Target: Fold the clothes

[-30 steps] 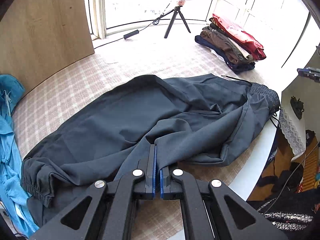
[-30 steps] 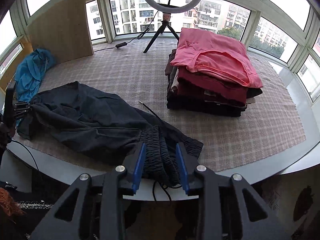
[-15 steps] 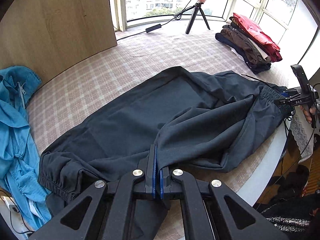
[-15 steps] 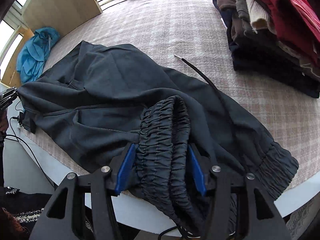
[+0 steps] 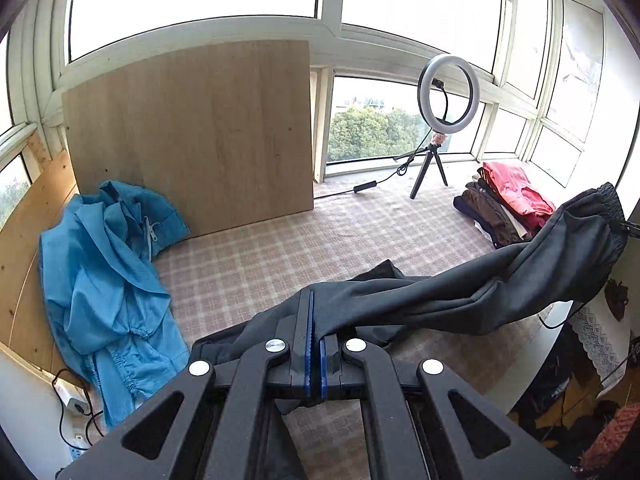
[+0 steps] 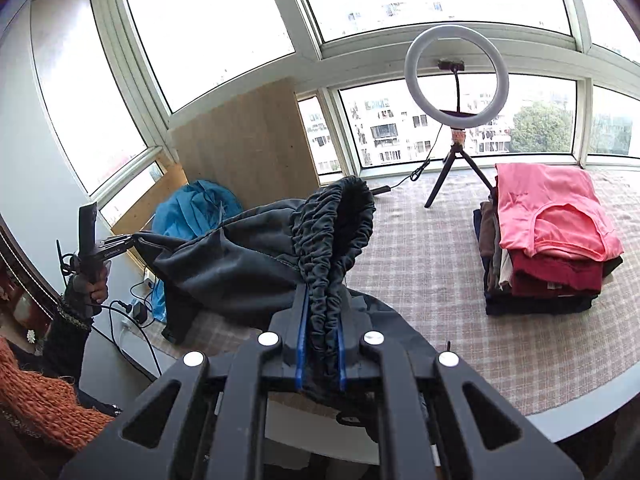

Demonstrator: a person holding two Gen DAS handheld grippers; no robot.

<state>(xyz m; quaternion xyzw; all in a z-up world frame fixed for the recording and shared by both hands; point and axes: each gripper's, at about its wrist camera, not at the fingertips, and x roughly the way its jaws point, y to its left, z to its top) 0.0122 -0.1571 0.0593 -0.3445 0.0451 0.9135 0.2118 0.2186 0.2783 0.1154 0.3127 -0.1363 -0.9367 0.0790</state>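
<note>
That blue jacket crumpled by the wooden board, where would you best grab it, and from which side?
Both grippers are busy holding the dark trousers. For the blue jacket, I'd pinch the gathered elastic cuff at its near end, coming from the table's front edge: it is thick, lies exposed, and faces the person, unlike the bunched folds behind.

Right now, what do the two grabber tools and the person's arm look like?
Both tools, left and right, are black plastic with triangle cut-outs, round silver screws and thin blue pads on the fingers. The far view of the left tool shows a black handle with small white lettering, too tiny to read, and a cable hanging below. The person's sleeve is fuzzy orange knit with a dark cuff.
</note>
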